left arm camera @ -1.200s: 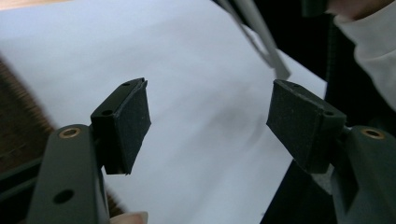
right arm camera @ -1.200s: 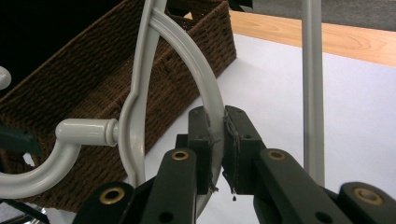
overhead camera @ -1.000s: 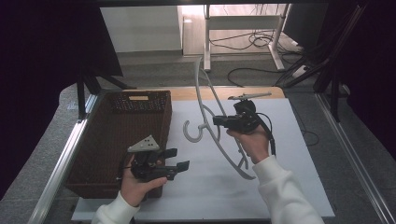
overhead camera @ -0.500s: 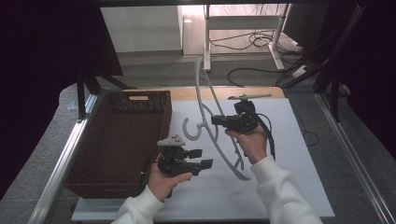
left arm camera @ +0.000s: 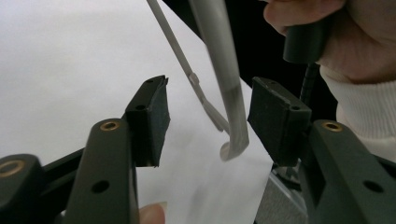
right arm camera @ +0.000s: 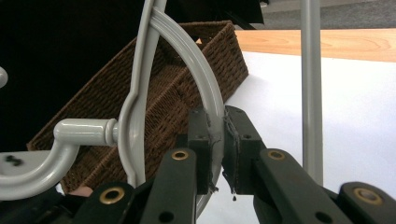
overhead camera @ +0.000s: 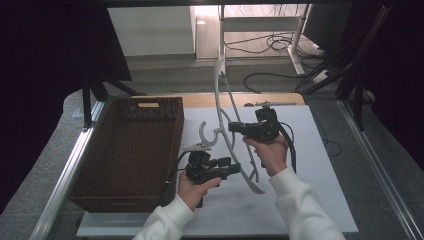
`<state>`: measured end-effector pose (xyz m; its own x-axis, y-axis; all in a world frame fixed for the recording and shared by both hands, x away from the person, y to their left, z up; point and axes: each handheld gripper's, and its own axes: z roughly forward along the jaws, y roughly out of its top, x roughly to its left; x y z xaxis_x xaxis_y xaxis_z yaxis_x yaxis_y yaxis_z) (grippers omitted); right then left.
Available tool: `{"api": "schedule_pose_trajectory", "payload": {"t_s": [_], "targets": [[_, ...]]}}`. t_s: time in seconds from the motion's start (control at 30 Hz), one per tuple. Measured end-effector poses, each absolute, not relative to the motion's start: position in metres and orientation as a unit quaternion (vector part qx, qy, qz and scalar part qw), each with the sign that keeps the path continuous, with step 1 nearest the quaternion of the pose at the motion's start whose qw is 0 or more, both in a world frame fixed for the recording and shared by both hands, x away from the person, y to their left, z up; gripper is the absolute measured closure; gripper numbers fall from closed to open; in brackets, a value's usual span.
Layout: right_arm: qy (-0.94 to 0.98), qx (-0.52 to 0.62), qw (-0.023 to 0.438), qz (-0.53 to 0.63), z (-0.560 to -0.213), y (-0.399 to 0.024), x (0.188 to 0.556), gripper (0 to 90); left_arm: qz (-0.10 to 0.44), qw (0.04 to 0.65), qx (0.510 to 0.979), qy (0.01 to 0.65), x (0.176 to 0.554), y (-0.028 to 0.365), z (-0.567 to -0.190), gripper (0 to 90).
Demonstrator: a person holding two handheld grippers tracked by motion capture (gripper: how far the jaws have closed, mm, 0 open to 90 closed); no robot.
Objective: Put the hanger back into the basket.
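Left tongs (overhead camera: 235, 168) have moved right since earlier, off the wicker basket (overhead camera: 131, 150) onto the white tabletop (overhead camera: 320, 200), jaws wide with the lower end of the grey hanger (left arm camera: 231, 116) between them, not touching. Right tongs (right arm camera: 215, 140) clamped on the hanger's curved arm, holding it tilted above the tabletop

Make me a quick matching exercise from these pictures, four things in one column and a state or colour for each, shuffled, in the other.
Things:
1. left gripper
2. right gripper
3. hanger
4. basket

States:
A. brown woven wicker
B. shut on the hanger
C. pale grey, held up off the table
D. open, jaws either side of the hanger's end

Pairs: 1-D, 2-B, 3-C, 4-A
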<state>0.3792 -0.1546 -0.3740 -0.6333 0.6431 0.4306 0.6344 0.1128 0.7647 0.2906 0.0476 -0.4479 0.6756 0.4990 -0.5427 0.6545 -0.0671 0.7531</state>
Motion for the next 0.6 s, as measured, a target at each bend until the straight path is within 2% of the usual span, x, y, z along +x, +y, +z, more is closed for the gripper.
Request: {"api": "schedule_pose_trajectory", "payload": {"t_s": [0.1,0.3,0.47,0.6], "targets": [[0.740,0.431,0.001,0.517,-0.375,-0.154,0.379,81.3,-0.071,0.571,0.715,0.398,0.291,0.044,-0.449,53.4],[0.737,0.432,-0.006,0.519,-0.377,-0.153,0.380,81.2,-0.090,0.592,0.699,0.391,0.291,0.044,-0.452,75.5],[0.731,0.433,-0.023,0.526,-0.378,-0.155,0.381,80.7,-0.101,0.594,0.697,0.389,0.291,0.048,-0.451,82.2],[0.732,0.435,-0.022,0.524,-0.379,-0.157,0.381,79.3,-0.112,0.596,0.698,0.382,0.292,0.054,-0.450,82.3]]}}
